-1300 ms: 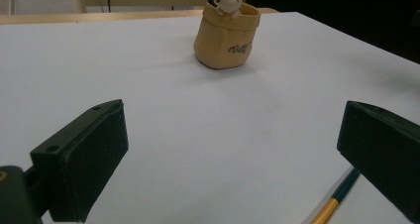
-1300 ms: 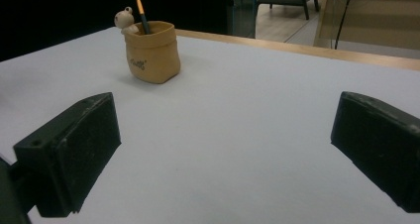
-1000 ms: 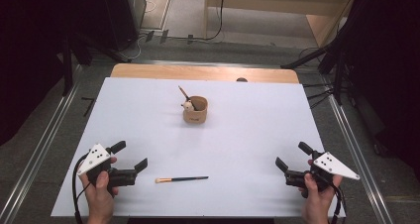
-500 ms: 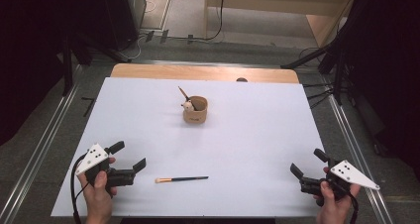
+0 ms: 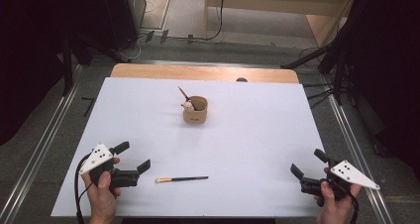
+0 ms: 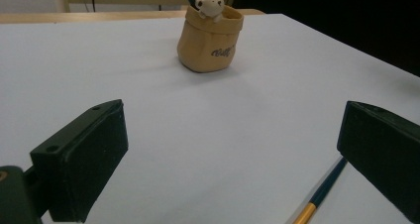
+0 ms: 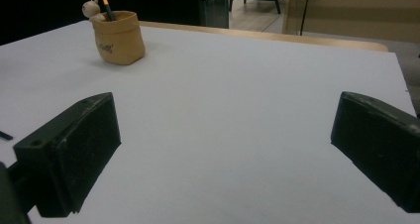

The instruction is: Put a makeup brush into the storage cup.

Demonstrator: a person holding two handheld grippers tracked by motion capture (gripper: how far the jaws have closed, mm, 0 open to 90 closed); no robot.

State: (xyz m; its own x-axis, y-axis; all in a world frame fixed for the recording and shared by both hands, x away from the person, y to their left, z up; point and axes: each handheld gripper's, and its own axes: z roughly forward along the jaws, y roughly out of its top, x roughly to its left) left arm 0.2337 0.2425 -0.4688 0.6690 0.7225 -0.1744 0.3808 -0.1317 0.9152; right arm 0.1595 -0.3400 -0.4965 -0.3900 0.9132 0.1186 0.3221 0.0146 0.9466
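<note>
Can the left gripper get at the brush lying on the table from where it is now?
Probably yes. The left gripper is open, and the brush lies flat on the table just beside it, with nothing between them. The pen pot stands well beyond.

Each gripper, the left gripper (image 5: 132, 158) and the right gripper (image 5: 308, 164), has two black block-shaped jaws, a black body, a grey triangular plate with small dark dots, and a black cable
</note>
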